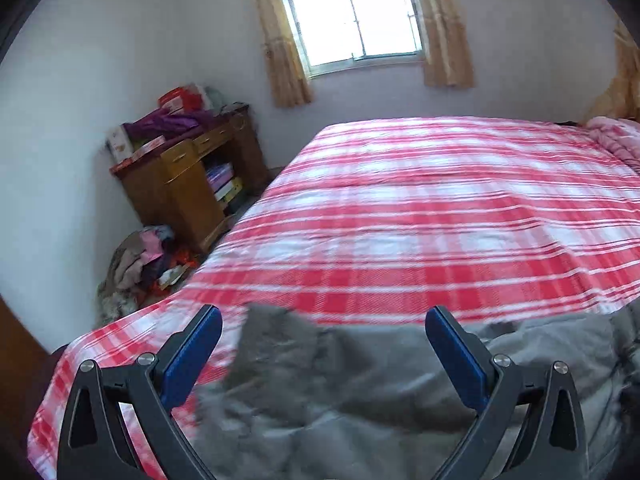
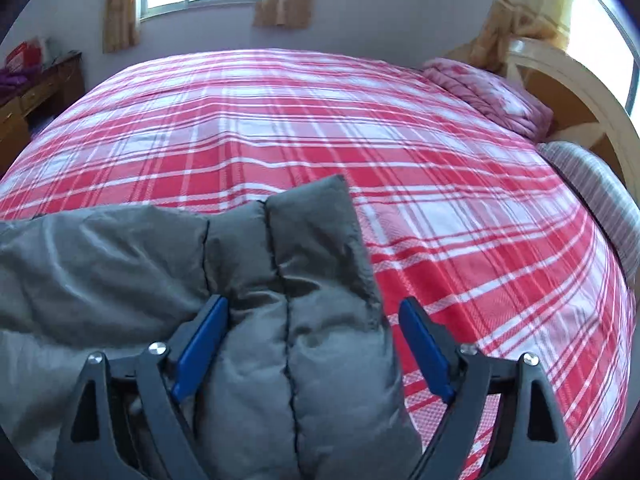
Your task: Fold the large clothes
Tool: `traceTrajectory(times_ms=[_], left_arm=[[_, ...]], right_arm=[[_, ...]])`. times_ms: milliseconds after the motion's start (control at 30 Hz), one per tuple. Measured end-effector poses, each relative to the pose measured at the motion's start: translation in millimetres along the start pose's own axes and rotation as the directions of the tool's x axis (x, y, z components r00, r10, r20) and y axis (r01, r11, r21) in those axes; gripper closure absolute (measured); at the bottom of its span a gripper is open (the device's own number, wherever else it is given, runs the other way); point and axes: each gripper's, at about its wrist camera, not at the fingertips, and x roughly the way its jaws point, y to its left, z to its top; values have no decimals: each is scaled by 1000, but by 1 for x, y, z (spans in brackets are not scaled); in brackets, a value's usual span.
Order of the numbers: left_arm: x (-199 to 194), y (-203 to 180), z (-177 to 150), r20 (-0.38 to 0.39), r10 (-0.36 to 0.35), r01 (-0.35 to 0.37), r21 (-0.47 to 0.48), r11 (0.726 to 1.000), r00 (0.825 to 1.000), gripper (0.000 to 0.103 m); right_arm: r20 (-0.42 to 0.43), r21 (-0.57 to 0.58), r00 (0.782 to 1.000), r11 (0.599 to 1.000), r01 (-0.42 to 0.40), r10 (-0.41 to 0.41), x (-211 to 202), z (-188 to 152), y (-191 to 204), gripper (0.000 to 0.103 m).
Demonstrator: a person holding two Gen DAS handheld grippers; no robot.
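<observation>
Grey quilted fabric, a padded jacket [image 2: 248,280], lies bunched at the near edge of a bed spread with a red-and-white plaid sheet [image 2: 420,152]. Seen from the right wrist, the right gripper [image 2: 312,312] stands over a stitched, puffy panel of the garment, its blue-padded fingers [image 2: 200,344] set wide apart on either side of the fold; the left pad appears to be just at the fabric, the right pad clear of it, and neither presses in. Nothing is gripped.

Across the bed, the left gripper [image 1: 324,322] is likewise spread wide, its blue pads [image 1: 192,356] framing a blurred grey ridge of the same jacket [image 1: 360,380] without closing on it. Whether the pads brush the cloth cannot be told through the blur.

Beyond the garment the plaid sheet [image 1: 440,200] runs smooth to the far wall, where a window [image 1: 352,16] sits between tan curtains [image 1: 280,40]. A wooden desk [image 1: 184,184] piled with boxes and purple cloth stands in the corner, a heap of clothes [image 1: 136,260] on the floor beside it. A pink folded blanket [image 2: 492,92] rests near the pale headboard [image 2: 580,88], with a striped pillow [image 2: 600,192] just beside it.
</observation>
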Motion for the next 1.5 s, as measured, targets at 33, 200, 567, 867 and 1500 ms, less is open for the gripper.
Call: traceTrajectory(times_ms=[33, 200, 567, 867, 1500], left_arm=[[-4, 11, -7, 3, 0, 0, -11, 1000, 1000, 1], [-30, 91, -67, -51, 72, -75, -50, 996, 996, 1], [-19, 134, -168, -234, -8, -39, -195, 980, 972, 1], [-5, 128, -182, -243, -117, 56, -244, 968, 963, 2], [-6, 129, -178, -142, -426, 358, -348, 867, 894, 87]], right_arm=[[21, -10, 1000, 1000, 1, -1, -8, 0, 0, 17], [175, 2, 977, 992, -124, 122, -85, -11, 8, 15], [121, -252, 948, 933, -258, 295, -110, -86, 112, 13], [102, -352, 971, 921, -170, 218, -81, -104, 136, 10], [140, -210, 940, 937, -279, 312, -114, -47, 110, 17]])
